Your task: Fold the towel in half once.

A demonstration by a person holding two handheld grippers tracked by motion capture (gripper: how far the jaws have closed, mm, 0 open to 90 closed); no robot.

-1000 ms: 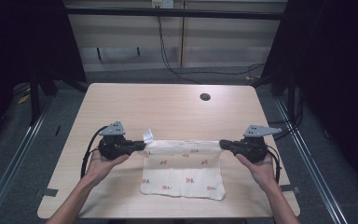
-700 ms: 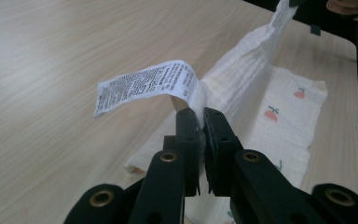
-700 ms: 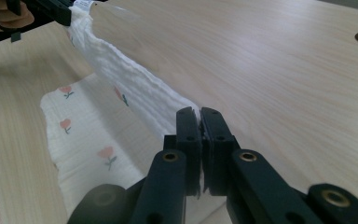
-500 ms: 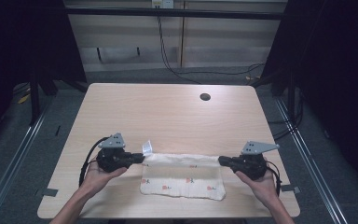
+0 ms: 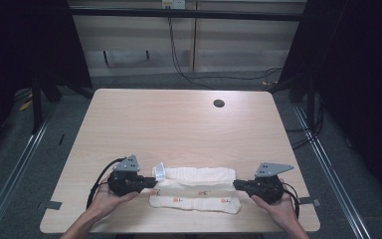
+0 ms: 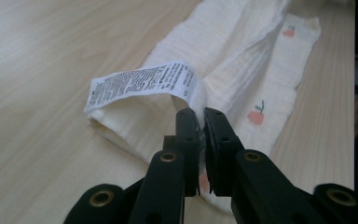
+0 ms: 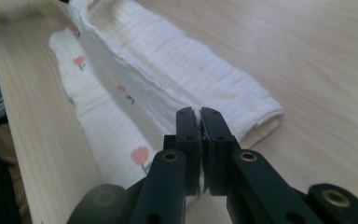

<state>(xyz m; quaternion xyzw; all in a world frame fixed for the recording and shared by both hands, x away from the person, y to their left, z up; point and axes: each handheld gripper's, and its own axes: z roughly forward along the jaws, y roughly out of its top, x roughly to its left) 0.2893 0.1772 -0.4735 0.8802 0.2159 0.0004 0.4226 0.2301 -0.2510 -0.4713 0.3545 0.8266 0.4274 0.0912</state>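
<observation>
A cream muslin cloth (image 5: 194, 191) with small red flower prints lies folded lengthwise near the table's front edge. My left gripper (image 5: 151, 182) is shut on the cloth's left end, beside a white care label (image 5: 158, 172). In the left gripper view the jaws (image 6: 200, 114) pinch the cloth's (image 6: 242, 51) edge just under the label (image 6: 140, 84). My right gripper (image 5: 237, 185) is shut on the right end. In the right gripper view its jaws (image 7: 199, 113) clamp the edge of the upper layer (image 7: 168, 60), which is doubled over the printed layer (image 7: 107, 130).
The light wooden table (image 5: 179, 124) has a round dark hole (image 5: 219, 103) at the back right. Its front edge runs just below the cloth and hands. Metal rails and cables lie on the dark floor around the table.
Both hands have moved toward the front edge and lower, carrying the held edge over the printed part. Less of the printed layer shows.
</observation>
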